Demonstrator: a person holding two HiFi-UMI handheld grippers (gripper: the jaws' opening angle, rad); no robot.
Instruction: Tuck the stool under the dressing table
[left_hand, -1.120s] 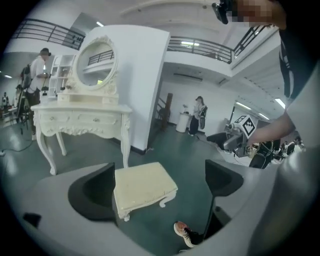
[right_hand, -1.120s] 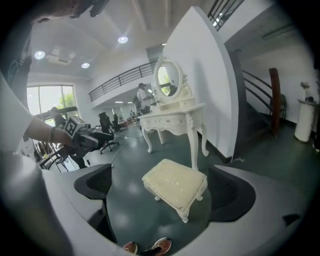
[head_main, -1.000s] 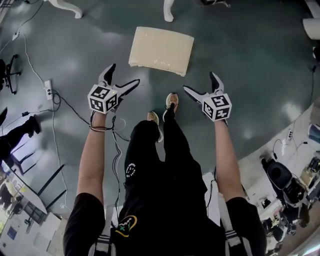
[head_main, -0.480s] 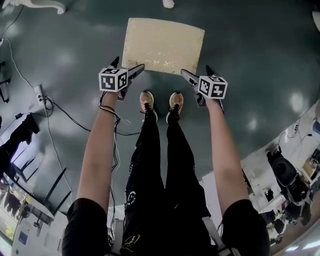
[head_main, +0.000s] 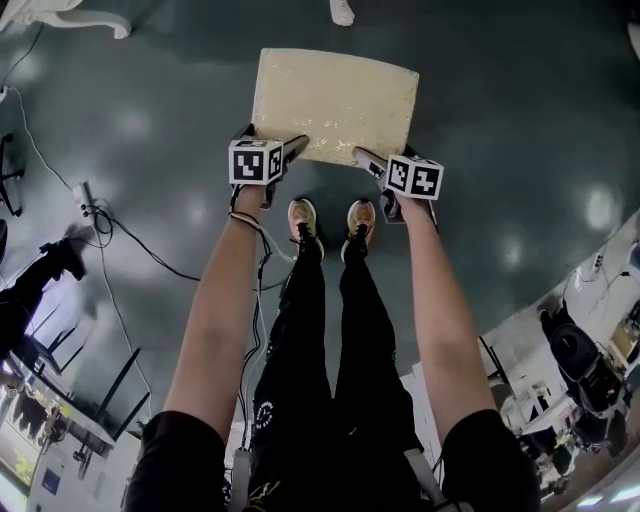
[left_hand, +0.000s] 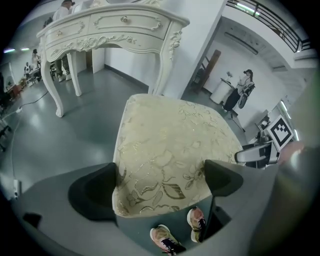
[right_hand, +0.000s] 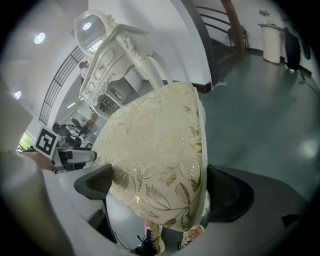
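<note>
Right now the stool (head_main: 335, 100) stands on the glossy grey-green floor (head_main: 520, 110) at 12 o'clock from my operator's shoes (head_main: 305, 218), near their toes. Its seat is a rectangular cushion with rounded corners, in cream fabric worked with gold leaves and flowers. The left gripper (head_main: 272, 138) is spread wide across the near-left corner: in its own view one jaw lies against the cushion's side and the other over the patterned top. The right gripper (head_main: 386, 160) is spread just as wide, straddling the near-right corner, with the cushion filling the gap between its jaws. Whether either one presses the fabric I cannot tell. The white carved dressing table (left_hand: 110, 30) stands at 11 o'clock beyond the stool, which is well clear of it.
</note>
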